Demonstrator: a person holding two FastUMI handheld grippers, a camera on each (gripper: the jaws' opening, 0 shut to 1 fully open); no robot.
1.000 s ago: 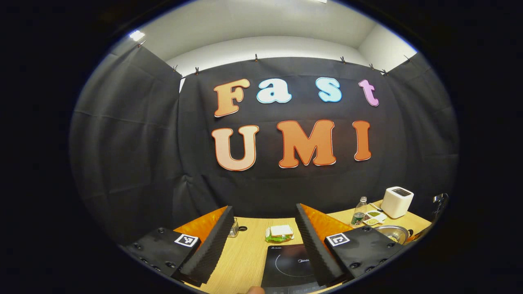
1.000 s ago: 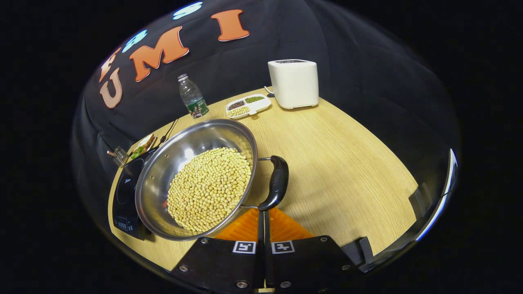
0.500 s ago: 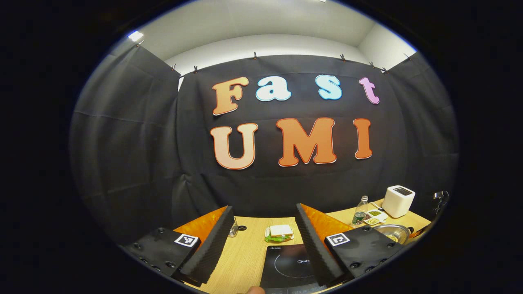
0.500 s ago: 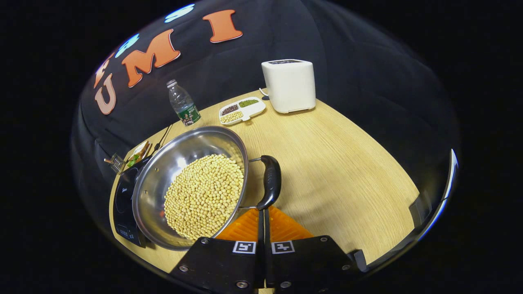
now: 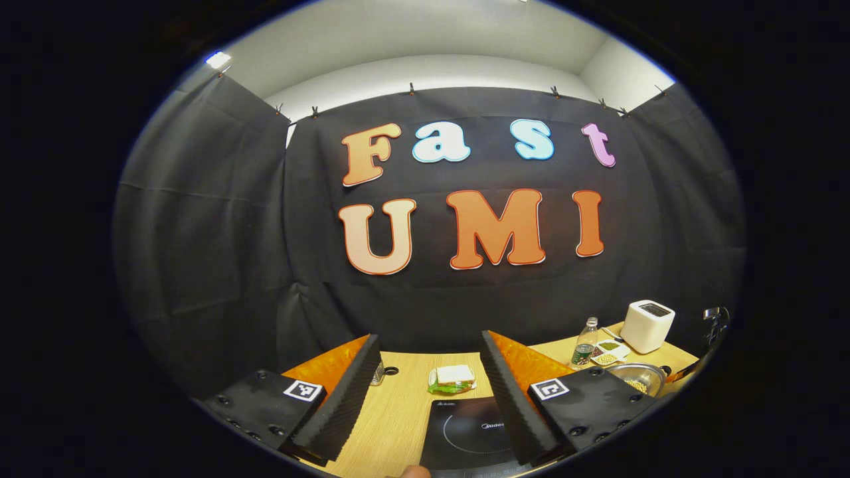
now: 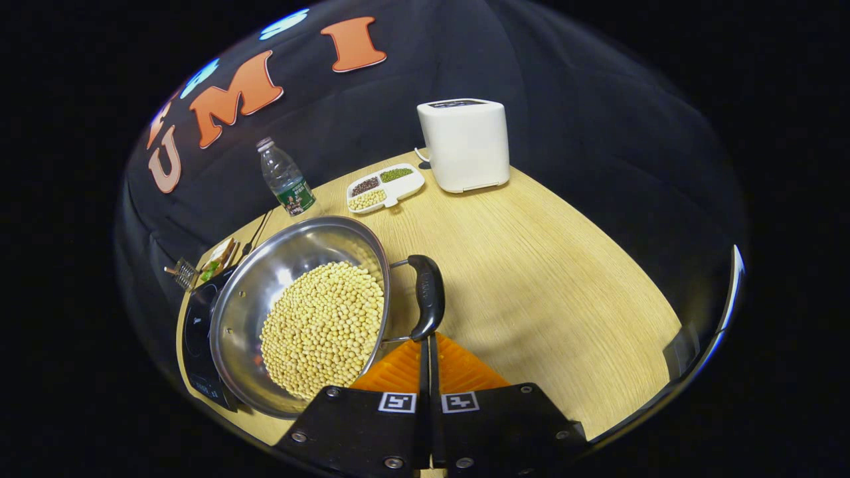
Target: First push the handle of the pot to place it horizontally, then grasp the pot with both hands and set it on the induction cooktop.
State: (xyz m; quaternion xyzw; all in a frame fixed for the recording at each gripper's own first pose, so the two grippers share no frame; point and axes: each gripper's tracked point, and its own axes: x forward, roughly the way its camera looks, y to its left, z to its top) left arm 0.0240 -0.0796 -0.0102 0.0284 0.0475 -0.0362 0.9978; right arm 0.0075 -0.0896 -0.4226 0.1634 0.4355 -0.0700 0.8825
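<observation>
My right claw (image 6: 427, 345) is closed, fingertips together against the near end of the pot's black handle (image 6: 426, 295). The pot (image 6: 305, 312) of soybeans sits on the tabletop (image 6: 551, 279), overlapping the induction cooktop (image 6: 196, 335). My left claw (image 5: 430, 392) gapes open above the cooktop, holding nothing.

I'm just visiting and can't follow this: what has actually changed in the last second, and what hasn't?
In the right gripper view, the pot and its black handle have slid leftward, the pot now overlapping more of the induction cooktop. The right gripper stays shut, its tips at the handle's near end. The left gripper stays open above the cooktop, holding nothing. Toaster, bottle and divided dish keep their arrangement.
</observation>
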